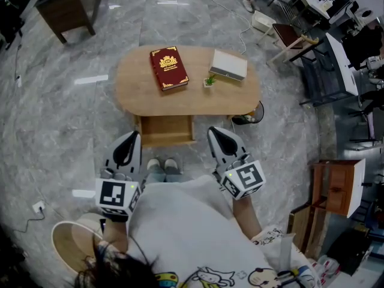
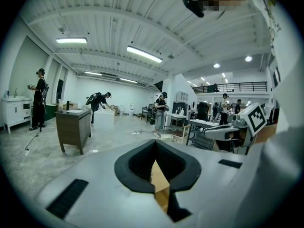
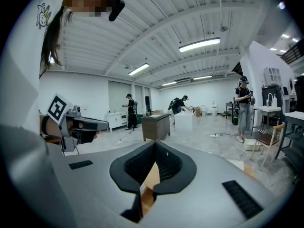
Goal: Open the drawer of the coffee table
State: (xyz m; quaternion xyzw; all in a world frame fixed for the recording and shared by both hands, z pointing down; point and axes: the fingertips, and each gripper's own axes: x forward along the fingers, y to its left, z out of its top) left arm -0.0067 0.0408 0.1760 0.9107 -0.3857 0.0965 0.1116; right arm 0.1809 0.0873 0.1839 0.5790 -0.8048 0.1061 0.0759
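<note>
Looking steeply down on an oval wooden coffee table (image 1: 138, 83), with its drawer (image 1: 167, 131) pulled out from under the near edge, open top facing up, pointing at a pair of feet (image 1: 162, 165) on the marble-look floor. Holding the left gripper (image 1: 129, 141) and right gripper (image 1: 219, 138) either side of that drawer, close by but not touching it. Both clenched tight on nothing, going by the gripper views, black pads pressed together with just a sliver of wood colour showing behind. Up on the tabletop: a red book (image 1: 168, 68), a white box (image 1: 228, 64) and a tiny potted plant (image 1: 209, 81) just beside the box.
</note>
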